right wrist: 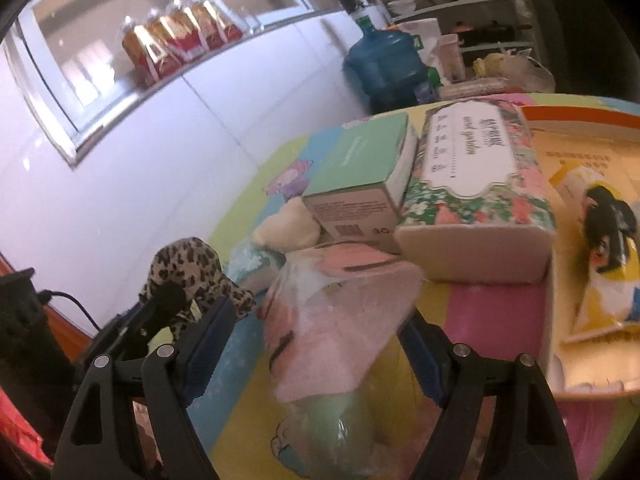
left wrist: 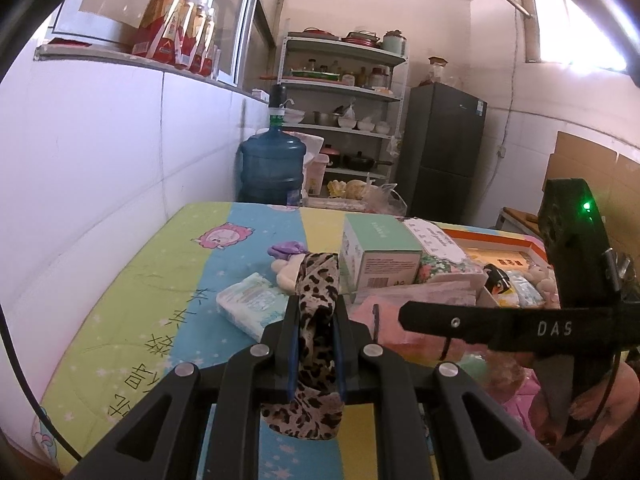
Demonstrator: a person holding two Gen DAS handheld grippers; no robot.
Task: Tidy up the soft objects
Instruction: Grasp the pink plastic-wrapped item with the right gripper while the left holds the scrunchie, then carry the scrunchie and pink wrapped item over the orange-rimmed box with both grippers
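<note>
So the left gripper [left wrist: 316, 312] is clamped tight on a floppy leopard-print cloth [left wrist: 316, 280], held above the quilted cartoon table cover [left wrist: 140, 280]. Further right, the right gripper [right wrist: 316, 344] has its jaws spread wide around a crinkly pink plastic-wrapped pack [right wrist: 340, 320], near the cover's front edge, pads not pressing.
</note>
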